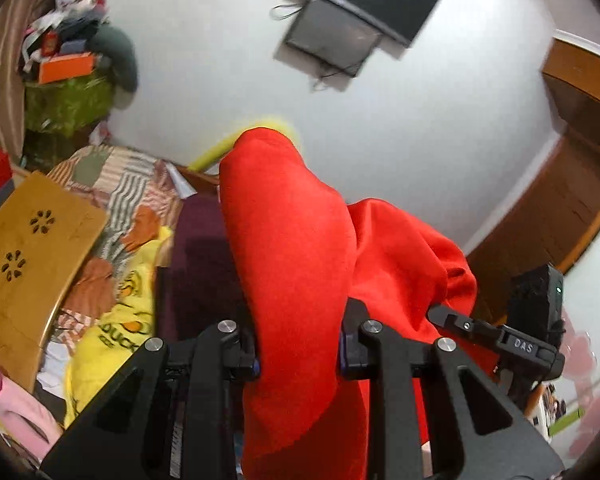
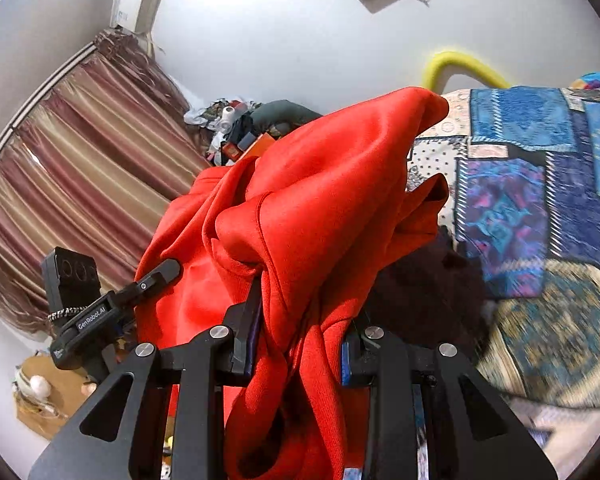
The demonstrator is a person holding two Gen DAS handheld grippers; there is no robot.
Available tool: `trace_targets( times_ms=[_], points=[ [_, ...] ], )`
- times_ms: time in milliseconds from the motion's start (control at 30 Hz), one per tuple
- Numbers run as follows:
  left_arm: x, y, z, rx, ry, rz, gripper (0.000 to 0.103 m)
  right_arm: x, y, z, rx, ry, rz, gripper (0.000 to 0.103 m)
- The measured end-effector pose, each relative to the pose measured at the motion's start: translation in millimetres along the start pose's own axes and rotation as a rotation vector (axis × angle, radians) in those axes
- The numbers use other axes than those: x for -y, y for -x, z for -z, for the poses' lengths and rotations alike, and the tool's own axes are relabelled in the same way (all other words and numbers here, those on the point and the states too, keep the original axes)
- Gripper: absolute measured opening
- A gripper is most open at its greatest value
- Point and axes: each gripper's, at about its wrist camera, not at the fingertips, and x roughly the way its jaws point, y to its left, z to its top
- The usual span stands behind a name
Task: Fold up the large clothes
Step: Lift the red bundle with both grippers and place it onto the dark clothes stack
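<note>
A large red garment [image 1: 296, 248] hangs bunched between both grippers, lifted off the bed. My left gripper [image 1: 300, 356] is shut on a thick fold of it, and the cloth drapes over the jaws and hides the pads. In the right wrist view the same red garment [image 2: 324, 184] is gathered in folds, with a seam running across. My right gripper [image 2: 298, 344] is shut on that bundle. Each view shows the other gripper at its edge, the right gripper [image 1: 500, 340] and the left gripper [image 2: 100, 308], both against the red cloth.
A patchwork bedspread [image 2: 540, 200] covers the bed, with a dark maroon cloth [image 2: 432, 292] on it. A wooden lap table [image 1: 32, 252], a yellow garment [image 1: 116, 344] and a cluttered green-draped stand [image 1: 68, 100] are on the left. Striped curtains [image 2: 72, 160] and a wall-mounted screen [image 1: 360, 8] lie beyond.
</note>
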Motion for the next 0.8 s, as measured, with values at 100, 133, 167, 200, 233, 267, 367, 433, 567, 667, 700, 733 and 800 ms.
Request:
trace_targets(
  times_ms=[100, 133, 167, 200, 233, 267, 367, 433, 567, 667, 700, 733, 800],
  points=[
    [-26, -35, -5, -0.035, 0.034, -0.049, 0.026, 14, -38, -4, -0.015, -0.012, 0.027, 0.026],
    [-34, -44, -5, -0.051, 0.044, -0.069, 0.026, 19, -47, -6, -0.019, -0.011, 0.043, 0.026],
    [-45, -61, -5, -0.073, 0.050, -0.103, 0.028, 25, -57, -6, -0.029, -0.013, 0.068, 0.026],
    [-57, -69, -6, -0.087, 0.058, -0.120, 0.030, 34, -68, -6, -0.041, -0.021, 0.100, 0.026],
    [-62, -74, -5, -0.094, 0.065, -0.121, 0.033, 42, -77, -11, -0.056, -0.039, 0.119, 0.026],
    [-69, -81, -5, -0.099, 0.079, -0.110, 0.037, 51, -83, -9, -0.069, -0.059, 0.122, 0.026],
    [-70, -81, -1, -0.098, 0.058, -0.131, 0.058, 67, -89, -7, -0.082, -0.101, 0.098, 0.029],
    [-57, -77, 8, -0.084, -0.028, -0.208, 0.070, 66, -81, -6, -0.074, -0.086, 0.117, 0.036],
    [-29, -66, 28, -0.076, -0.179, -0.330, 0.078, 54, -64, 1, -0.057, -0.007, 0.258, 0.059],
    [-20, -53, 39, -0.086, -0.198, -0.349, 0.081, 43, -50, 8, -0.067, 0.048, 0.332, 0.061],
    [-16, -47, 45, -0.093, -0.199, -0.344, 0.082, 38, -44, 11, -0.071, 0.069, 0.354, 0.061],
    [-14, -43, 49, -0.097, -0.197, -0.348, 0.083, 36, -41, 13, -0.071, 0.082, 0.368, 0.061],
    [-7, -28, 58, -0.091, -0.183, -0.352, 0.083, 26, -25, 22, -0.068, 0.116, 0.404, 0.061]
  ],
)
